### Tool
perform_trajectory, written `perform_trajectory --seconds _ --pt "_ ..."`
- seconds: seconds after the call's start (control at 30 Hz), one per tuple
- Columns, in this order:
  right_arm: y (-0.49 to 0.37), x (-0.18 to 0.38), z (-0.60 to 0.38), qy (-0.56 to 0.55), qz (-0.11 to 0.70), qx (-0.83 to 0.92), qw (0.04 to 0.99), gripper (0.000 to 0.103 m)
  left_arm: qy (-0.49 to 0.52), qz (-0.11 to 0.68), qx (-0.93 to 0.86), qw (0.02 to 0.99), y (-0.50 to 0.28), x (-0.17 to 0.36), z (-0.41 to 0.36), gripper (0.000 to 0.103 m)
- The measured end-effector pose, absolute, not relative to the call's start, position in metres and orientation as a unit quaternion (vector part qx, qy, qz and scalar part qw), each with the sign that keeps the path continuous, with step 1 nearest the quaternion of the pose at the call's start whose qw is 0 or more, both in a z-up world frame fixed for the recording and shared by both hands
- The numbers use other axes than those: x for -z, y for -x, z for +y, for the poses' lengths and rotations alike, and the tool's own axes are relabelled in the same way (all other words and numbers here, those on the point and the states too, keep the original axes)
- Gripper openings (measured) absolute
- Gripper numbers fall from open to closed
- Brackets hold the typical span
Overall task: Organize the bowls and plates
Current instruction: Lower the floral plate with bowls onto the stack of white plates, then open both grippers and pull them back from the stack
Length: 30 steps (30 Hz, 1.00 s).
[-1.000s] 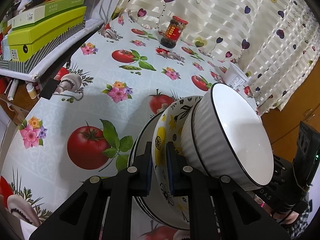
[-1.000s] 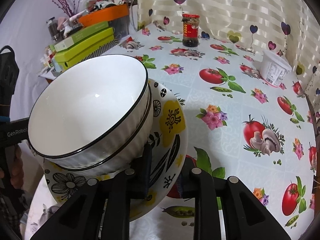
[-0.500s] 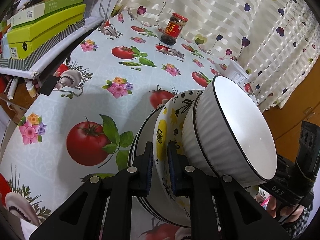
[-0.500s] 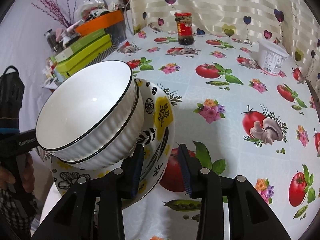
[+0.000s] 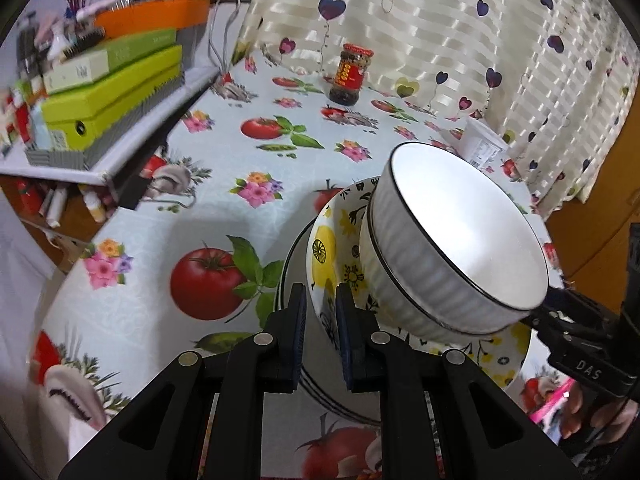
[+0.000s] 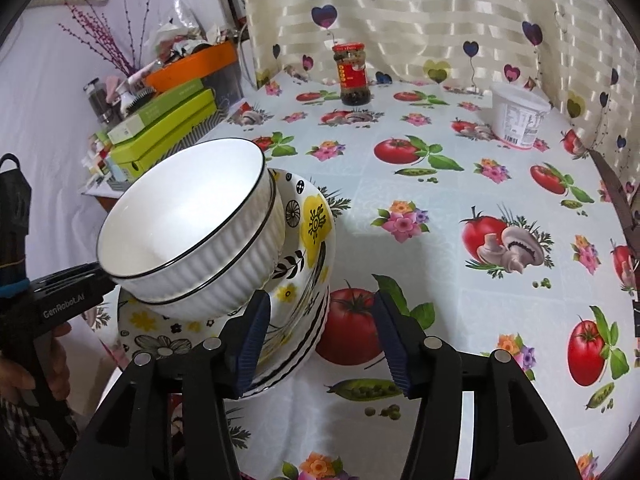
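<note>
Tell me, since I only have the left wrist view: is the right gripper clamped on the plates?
Observer: No. The right gripper has its jaws opening. The rim of the plate stack sits between them, and the outer pad is clear of it.
Operator: And what is holding my side?
Observer: A hand grips the handle of the left gripper, low at the right view's left edge, beneath the nested bowls.
</note>
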State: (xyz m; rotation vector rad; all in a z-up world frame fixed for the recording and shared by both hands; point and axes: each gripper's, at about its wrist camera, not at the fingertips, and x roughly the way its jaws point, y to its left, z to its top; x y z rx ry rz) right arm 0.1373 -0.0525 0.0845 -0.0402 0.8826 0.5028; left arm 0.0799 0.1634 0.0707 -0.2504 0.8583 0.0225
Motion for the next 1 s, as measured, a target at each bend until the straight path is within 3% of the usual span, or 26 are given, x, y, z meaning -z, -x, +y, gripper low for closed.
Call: perform_trajectory --seconds 0.07,0.13,0.2,0.33,0.53,0.63,1.0 --pt "-0.130 -0.088 -0.054 0.019 0.412 -0.239 0.879 0.056 0.106 0.404 -0.017 0.908 -0.072 -0.074 0.157 0.016" --pt "-0.123 -0.091 -0.055 0.018 0.401 -0.241 0.884 0.065 0.104 0.400 -0.017 0.911 -0.065 -0.076 0.154 0.019" --pt "-0.115 -0.093 -0.056 0.020 0.390 -0.240 0.889 0.074 0.110 0.397 -0.018 0.911 -0.058 -0.077 0.152 0.027" --pt "-0.099 -0.096 -0.058 0.020 0.379 -0.233 0.896 0.074 0.103 0.383 -0.024 0.918 -0.040 -0.081 0.143 0.044" --pt "-0.074 -0.095 -0.060 0.020 0.372 -0.231 0.899 0.076 0.087 0.375 -0.043 0.922 -0.017 -0.080 0.128 0.044" --pt "-0.063 -0.090 -0.058 0.027 0.373 -0.229 0.899 0.083 0.069 0.367 -0.064 0.926 -0.006 -0.077 0.121 0.044" --pt "-0.039 -0.068 -0.057 0.021 0.390 -0.218 0.894 0.084 0.067 0.375 -0.064 0.922 0.019 -0.058 0.107 0.044"
